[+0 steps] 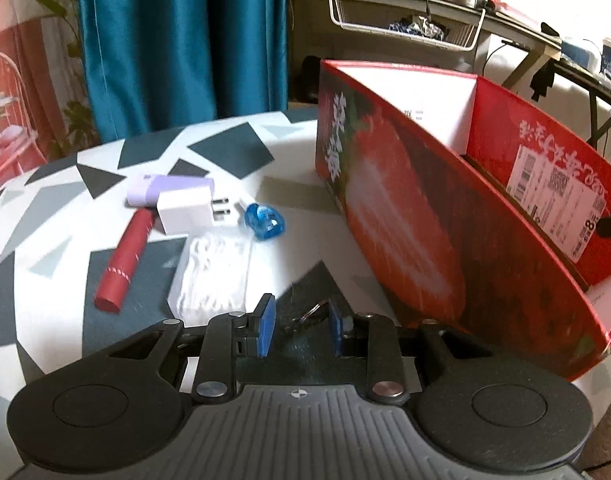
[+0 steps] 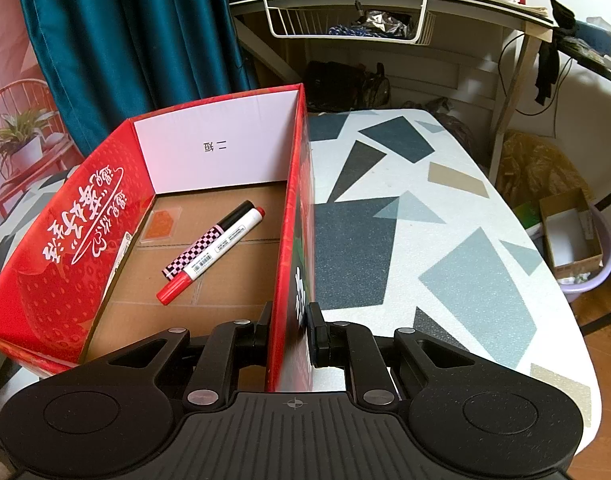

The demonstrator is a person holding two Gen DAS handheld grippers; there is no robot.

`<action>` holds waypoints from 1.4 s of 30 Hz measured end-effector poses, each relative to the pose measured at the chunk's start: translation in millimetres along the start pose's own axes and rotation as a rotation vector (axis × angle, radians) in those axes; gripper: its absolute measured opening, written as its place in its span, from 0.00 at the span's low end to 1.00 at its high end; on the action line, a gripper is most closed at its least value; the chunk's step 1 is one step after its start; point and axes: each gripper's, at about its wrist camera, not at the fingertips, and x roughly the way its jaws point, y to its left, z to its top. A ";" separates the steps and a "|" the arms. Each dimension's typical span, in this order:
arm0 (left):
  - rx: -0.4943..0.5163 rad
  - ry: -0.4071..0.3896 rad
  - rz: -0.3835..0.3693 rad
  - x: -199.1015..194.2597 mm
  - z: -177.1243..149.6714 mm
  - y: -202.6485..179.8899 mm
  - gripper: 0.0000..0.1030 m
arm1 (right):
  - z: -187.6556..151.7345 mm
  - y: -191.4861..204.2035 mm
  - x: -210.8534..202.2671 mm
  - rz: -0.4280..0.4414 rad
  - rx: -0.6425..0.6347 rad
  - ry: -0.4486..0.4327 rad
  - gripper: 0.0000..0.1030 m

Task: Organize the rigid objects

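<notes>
Nearest the left wrist lens, the left gripper (image 1: 299,326) stands with its blue pads (image 1: 266,322) closed most of the way on a metal key ring (image 1: 310,313); whether the pads actually press on the ring cannot be told. Just beyond lies a clear packet of white floss picks (image 1: 211,272), then a red tube (image 1: 124,254), a white plug adapter (image 1: 187,210), a lilac case (image 1: 161,189) and a small blue item (image 1: 264,222), all close together on the table (image 1: 65,280). A red strawberry-printed box (image 1: 405,216) stands to their right, open at the top.

Right gripper (image 2: 291,330): jaws clamped on the near part of the box wall (image 2: 289,248), one finger inside the box, the other outside. Inside the box (image 2: 65,240), on its brown cardboard floor, lie a red-capped white marker (image 2: 213,254) and a pink-checked black pen (image 2: 203,242), side by side and touching, with a small orange item in a clear case (image 2: 161,226) near the left wall.

Surface: white tabletop (image 2: 445,220) printed with dark and grey angular shapes, bare to the right of the box. Room: teal curtain (image 2: 117,40) behind; cluttered desk with a white wire basket (image 2: 345,24) hung under it; lilac tub holding a cardboard carton (image 2: 573,236) on the floor at right.

Both grippers point downward at a slant toward the table.
</notes>
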 end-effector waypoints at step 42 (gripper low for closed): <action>0.087 -0.299 -0.070 -35.6 126.2 -22.9 0.06 | -1.8 -1.3 0.0 0.001 -0.009 0.005 0.13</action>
